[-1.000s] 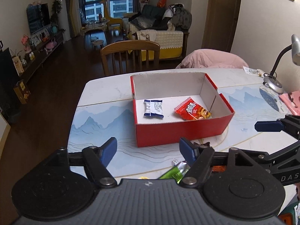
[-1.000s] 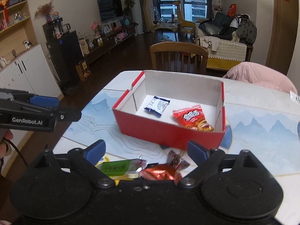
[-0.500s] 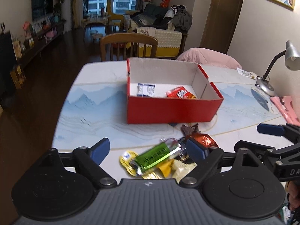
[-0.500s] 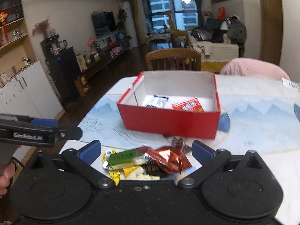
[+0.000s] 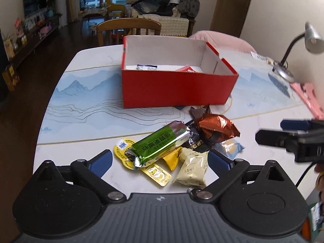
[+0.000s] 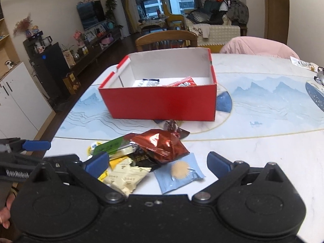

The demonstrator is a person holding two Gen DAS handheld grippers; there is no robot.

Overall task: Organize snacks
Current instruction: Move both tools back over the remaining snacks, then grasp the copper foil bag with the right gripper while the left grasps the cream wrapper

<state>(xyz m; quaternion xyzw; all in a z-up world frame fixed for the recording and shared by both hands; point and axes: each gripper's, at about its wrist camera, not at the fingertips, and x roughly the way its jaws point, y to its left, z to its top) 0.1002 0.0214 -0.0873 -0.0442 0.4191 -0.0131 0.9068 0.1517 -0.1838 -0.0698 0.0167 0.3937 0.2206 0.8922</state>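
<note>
A heap of wrapped snacks lies on the table's near part: a green bar (image 5: 160, 143), a red-brown foil packet (image 5: 214, 129), a cream packet (image 5: 192, 168), a yellow sachet (image 5: 156, 172) and a light blue packet (image 6: 178, 172). Behind the heap stands a red box (image 5: 178, 89) holding a white-blue packet (image 5: 146, 67) and a red packet (image 5: 186, 69). My left gripper (image 5: 160, 158) hangs over the heap's near side, its jaws opening, with the green bar and cream packet between them untouched. My right gripper (image 6: 159, 160) is open above the foil and blue packets.
A desk lamp (image 5: 293, 54) and a pink item (image 5: 307, 97) stand at the table's right side. A wooden chair (image 5: 127, 28) and a pink-covered chair (image 6: 259, 46) sit behind the table. The table's left edge drops to dark floor.
Both grippers have come down and tipped toward the snack heap, which now fills the lower middle of each view. The left jaws have spread wider.
</note>
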